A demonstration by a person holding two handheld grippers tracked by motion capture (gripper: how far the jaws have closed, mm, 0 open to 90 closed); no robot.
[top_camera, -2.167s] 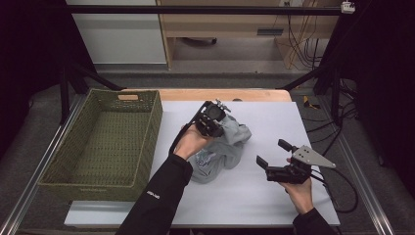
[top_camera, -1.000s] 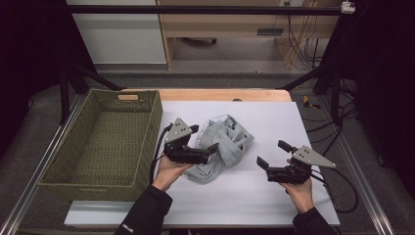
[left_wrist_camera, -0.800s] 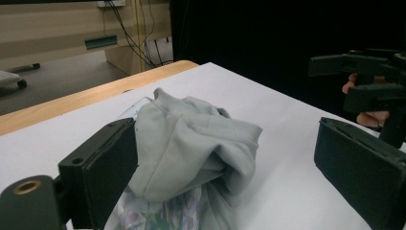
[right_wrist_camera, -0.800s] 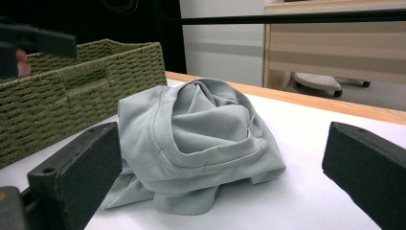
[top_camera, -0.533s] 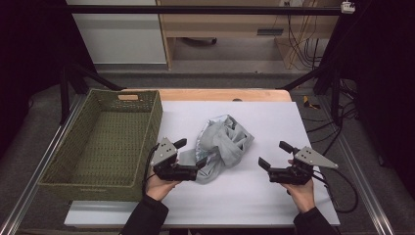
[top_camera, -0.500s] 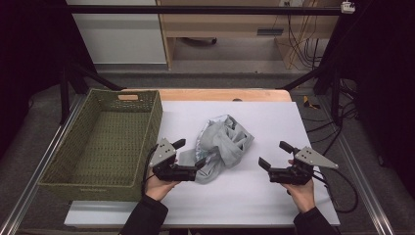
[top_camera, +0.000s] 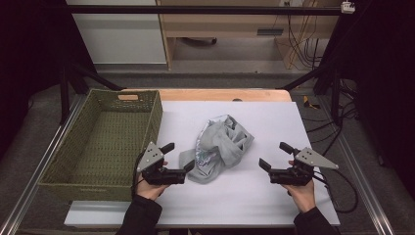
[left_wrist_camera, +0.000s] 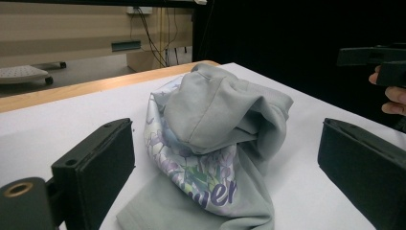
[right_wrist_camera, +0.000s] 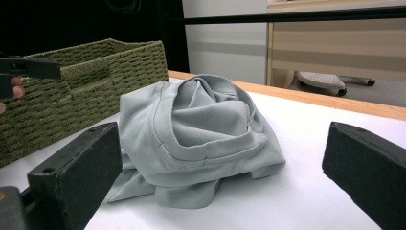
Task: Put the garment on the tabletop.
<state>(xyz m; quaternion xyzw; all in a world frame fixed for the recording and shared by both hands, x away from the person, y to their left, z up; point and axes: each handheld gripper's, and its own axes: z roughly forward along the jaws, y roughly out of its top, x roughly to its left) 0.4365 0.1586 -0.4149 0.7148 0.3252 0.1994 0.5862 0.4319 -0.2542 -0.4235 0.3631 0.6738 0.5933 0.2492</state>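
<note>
Left gripper point(top_camera: 178, 157) has pulled back near-left off crumpled grey printed shirt point(top_camera: 219, 147); both grippers wide, empty. Right gripper point(top_camera: 275, 155) idle; a one-layer pinch risks dragging.

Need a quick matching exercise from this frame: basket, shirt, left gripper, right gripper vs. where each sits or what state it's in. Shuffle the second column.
Column 1:
1. basket
2. shirt
3. left gripper
4. right gripper

Column 2:
A. crumpled in a heap mid-table, printed side partly showing
B. open, at the shirt's basket-side edge
C. open, apart from the shirt, on the side away from the basket
D. empty, at the table's left edge

Pairs: 1-D, 2-A, 3-B, 4-C
</note>
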